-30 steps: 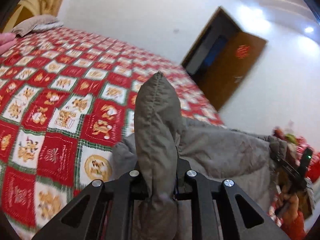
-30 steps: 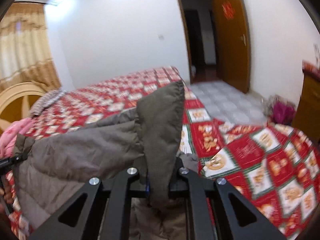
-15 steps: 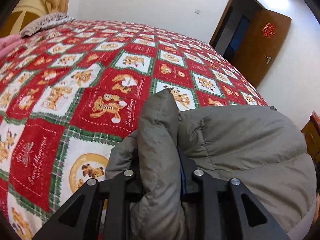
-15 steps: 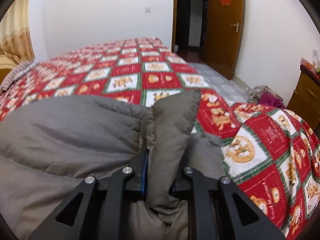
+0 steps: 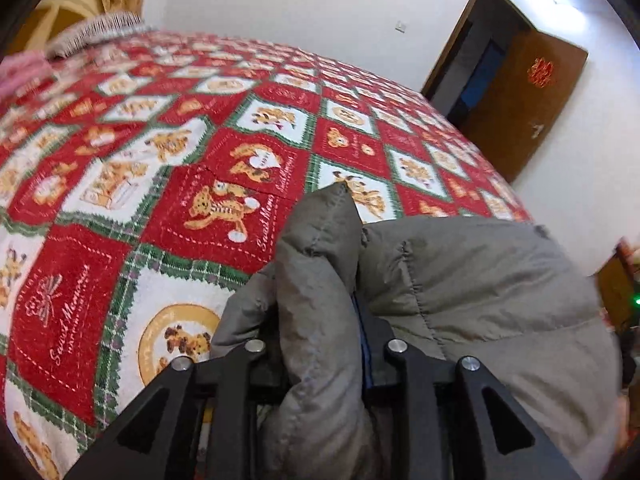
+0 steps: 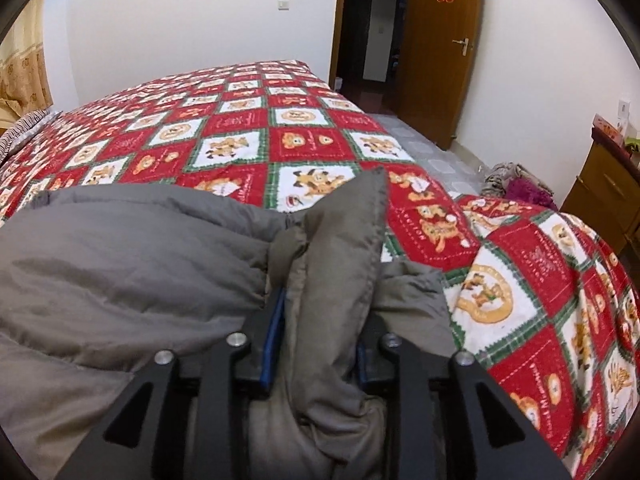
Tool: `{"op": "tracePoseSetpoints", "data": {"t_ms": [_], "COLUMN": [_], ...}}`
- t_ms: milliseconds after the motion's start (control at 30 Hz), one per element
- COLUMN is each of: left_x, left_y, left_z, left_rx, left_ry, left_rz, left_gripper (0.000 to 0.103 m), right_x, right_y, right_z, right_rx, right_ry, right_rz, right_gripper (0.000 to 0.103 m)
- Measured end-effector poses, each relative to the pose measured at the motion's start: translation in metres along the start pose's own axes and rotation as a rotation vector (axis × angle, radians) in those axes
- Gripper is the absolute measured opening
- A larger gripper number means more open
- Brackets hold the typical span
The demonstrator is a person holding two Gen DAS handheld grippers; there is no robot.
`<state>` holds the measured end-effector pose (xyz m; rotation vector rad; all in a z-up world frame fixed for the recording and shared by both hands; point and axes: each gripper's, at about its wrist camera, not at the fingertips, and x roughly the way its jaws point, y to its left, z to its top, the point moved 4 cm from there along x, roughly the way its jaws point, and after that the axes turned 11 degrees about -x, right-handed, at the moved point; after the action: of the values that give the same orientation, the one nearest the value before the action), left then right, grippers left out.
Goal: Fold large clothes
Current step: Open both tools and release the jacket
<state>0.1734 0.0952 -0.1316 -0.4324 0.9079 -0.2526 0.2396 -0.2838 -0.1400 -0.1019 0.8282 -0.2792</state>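
Observation:
A grey-olive padded jacket [image 5: 480, 288] lies bunched at the near edge of the bed. My left gripper [image 5: 320, 320] is shut on a thick fold of the jacket that sticks up between its jaws. The jacket's body spreads to the right of it. My right gripper [image 6: 320, 308] is shut on another fold of the same jacket [image 6: 120, 264], whose body spreads to the left. The fingertips of both grippers are hidden by the fabric.
The bed carries a red, white and green bear-pattern quilt [image 5: 160, 160] [image 6: 280, 128]. A striped pillow [image 5: 96, 32] lies at the far left. An open wooden door [image 6: 436, 48], a wooden cabinet [image 6: 600, 192] and clothes on the floor [image 6: 520, 188] are to the right.
Both grippers have come down from holding the jacket raised and stretched to holding it low over the near edge of the bed. The jacket now bunches on the quilt.

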Motion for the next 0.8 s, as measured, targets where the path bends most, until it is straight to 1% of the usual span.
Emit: {"op": "tracePoseSetpoints", "data": {"t_ms": [33, 67, 100, 133, 167, 200, 233, 267, 300, 333, 367, 400, 433, 467, 500, 533, 567, 600, 633, 700, 733, 767, 800], "left_x": [-0.007, -0.015, -0.023, -0.043, -0.060, -0.072, -0.094, -0.108, -0.115, -0.123, -0.125, -0.124, -0.121, -0.117, -0.110, -0.101, -0.089, -0.083, -0.067, -0.049, -0.037, -0.032, -0.027], "left_y": [0.003, 0.006, 0.008, 0.011, 0.013, 0.014, 0.014, 0.011, 0.008, -0.007, -0.021, -0.033, -0.053, -0.067, -0.083, -0.096, -0.106, -0.109, -0.113, -0.111, -0.108, -0.105, -0.104], "left_z": [0.006, 0.011, 0.016, 0.026, 0.033, 0.037, 0.043, 0.043, 0.042, 0.036, 0.028, 0.022, 0.009, -0.001, -0.013, -0.023, -0.035, -0.040, -0.049, -0.057, -0.060, -0.062, -0.065], "left_rx": [-0.004, -0.006, -0.005, 0.005, 0.014, 0.019, 0.017, 0.008, 0.006, 0.016, 0.030, 0.041, 0.060, 0.076, 0.091, 0.084, 0.069, 0.062, 0.057, 0.042, 0.034, 0.033, 0.051], "left_ry": [0.042, 0.063, 0.062, 0.024, -0.024, -0.059, -0.123, -0.162, -0.177, -0.186, -0.186, -0.187, -0.186, -0.182, -0.179, -0.178, -0.164, -0.152, -0.132, -0.107, -0.089, -0.089, -0.109], "left_rz": [-0.006, 0.001, 0.013, 0.039, 0.067, 0.087, 0.116, 0.113, 0.096, 0.045, 0.008, -0.014, -0.044, -0.059, -0.068, -0.064, -0.067, -0.074, -0.063, -0.016, -0.002, 0.007, 0.024], "left_gripper": [0.026, 0.027, 0.031, 0.034, 0.047, 0.065, 0.072, 0.075, 0.075, 0.075, 0.075, 0.075, 0.075, 0.075, 0.075, 0.075, 0.075, 0.075, 0.075, 0.075, 0.075, 0.075, 0.075], "right_x": [-0.005, -0.013, -0.030, -0.054, -0.072, -0.103, -0.124, -0.143, -0.164, -0.181, -0.194, -0.198, -0.199, -0.195, -0.189, -0.176, -0.165, -0.153, -0.140, -0.118, -0.109, -0.102, -0.092], "right_y": [-0.003, -0.008, -0.016, -0.027, -0.034, -0.043, -0.047, -0.046, -0.042, -0.030, -0.011, 0.002, 0.026, 0.048, 0.060, 0.075, 0.083, 0.090, 0.099, 0.112, 0.115, 0.115, 0.117], "right_z": [0.004, 0.007, 0.011, 0.017, 0.021, 0.026, 0.029, 0.032, 0.034, 0.036, 0.034, 0.032, 0.028, 0.024, 0.022, 0.019, 0.017, 0.015, 0.013, 0.007, 0.005, 0.001, -0.004], "right_rx": [0.002, 0.013, 0.034, 0.058, 0.074, 0.092, 0.099, 0.100, 0.090, 0.070, 0.045, 0.032, 0.018, 0.016, 0.021, 0.039, 0.057, 0.067, 0.057, 0.041, 0.045, 0.048, 0.051], "right_ry": [-0.005, -0.020, -0.060, -0.123, -0.170, -0.241, -0.289, -0.331, -0.372, -0.392, -0.391, -0.380, -0.360, -0.342, -0.326, -0.300, -0.282, -0.268, -0.256, -0.227, -0.208, -0.193, -0.171], "right_rz": [0.042, 0.069, 0.079, 0.075, 0.073, 0.059, 0.046, 0.041, 0.059, 0.112, 0.178, 0.209, 0.258, 0.325, 0.359, 0.388, 0.393, 0.385, 0.390, 0.420, 0.420, 0.416, 0.411], "right_gripper": [0.037, 0.038, 0.039, 0.048, 0.068, 0.076, 0.082, 0.082, 0.080, 0.066, 0.036, 0.023, 0.014, 0.013, 0.012, 0.012, 0.012, 0.012, 0.012, 0.012, 0.012, 0.012, 0.011]}}
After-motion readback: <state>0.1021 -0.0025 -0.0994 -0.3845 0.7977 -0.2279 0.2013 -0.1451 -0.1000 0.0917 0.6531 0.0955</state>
